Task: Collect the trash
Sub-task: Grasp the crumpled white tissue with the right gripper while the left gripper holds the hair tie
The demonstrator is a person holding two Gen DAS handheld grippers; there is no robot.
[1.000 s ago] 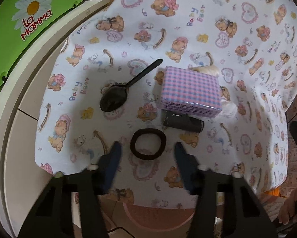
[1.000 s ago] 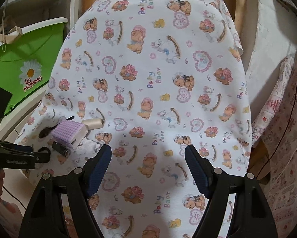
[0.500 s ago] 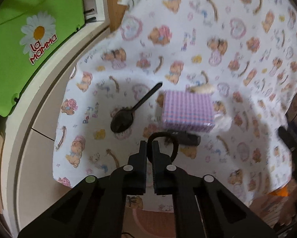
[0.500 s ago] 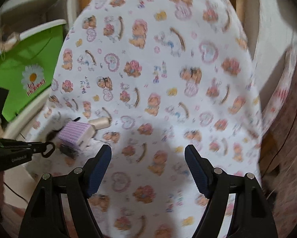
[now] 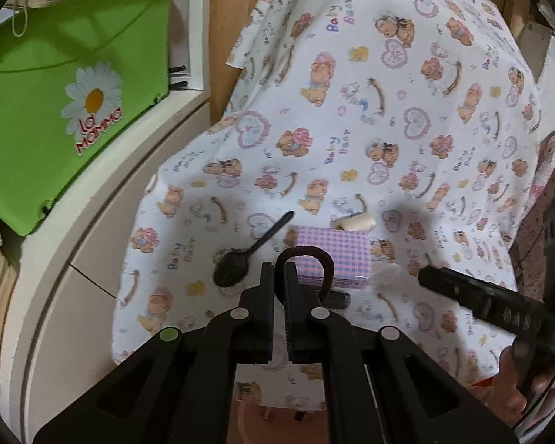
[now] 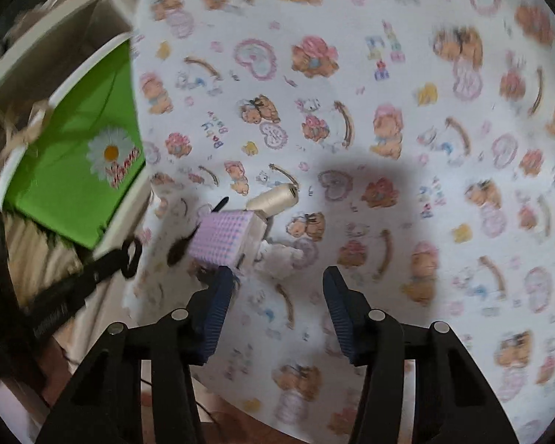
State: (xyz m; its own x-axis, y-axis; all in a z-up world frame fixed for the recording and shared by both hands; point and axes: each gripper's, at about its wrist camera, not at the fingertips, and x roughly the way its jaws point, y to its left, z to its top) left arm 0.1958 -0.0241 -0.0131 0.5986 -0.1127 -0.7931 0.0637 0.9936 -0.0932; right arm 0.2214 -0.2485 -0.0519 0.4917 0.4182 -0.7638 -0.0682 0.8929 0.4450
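While the left gripper (image 5: 279, 277) pinches the black hair tie (image 5: 316, 259) just above the checked box (image 5: 345, 255), right gripper (image 6: 277, 292) wide, disposal into the green bin (image 5: 55, 111) appears next.

The right wrist view is blurred by motion; the bear print on the cloth (image 6: 388, 74) smears toward the right edge, and the red lettering on the green bin (image 6: 73, 170) cannot be read there. The dark cylinder (image 5: 338, 300) lies just beyond the left gripper (image 5: 279, 273) fingertips, mostly hidden behind them and the black hair tie (image 5: 316, 259); what it is cannot be told. The hair tie covers the near edge of the pink checked box (image 5: 336, 255). A white crumpled piece (image 5: 386, 272), right of the fingers, is too soft to identify. The right gripper (image 5: 473, 298) is cut by the frame edge
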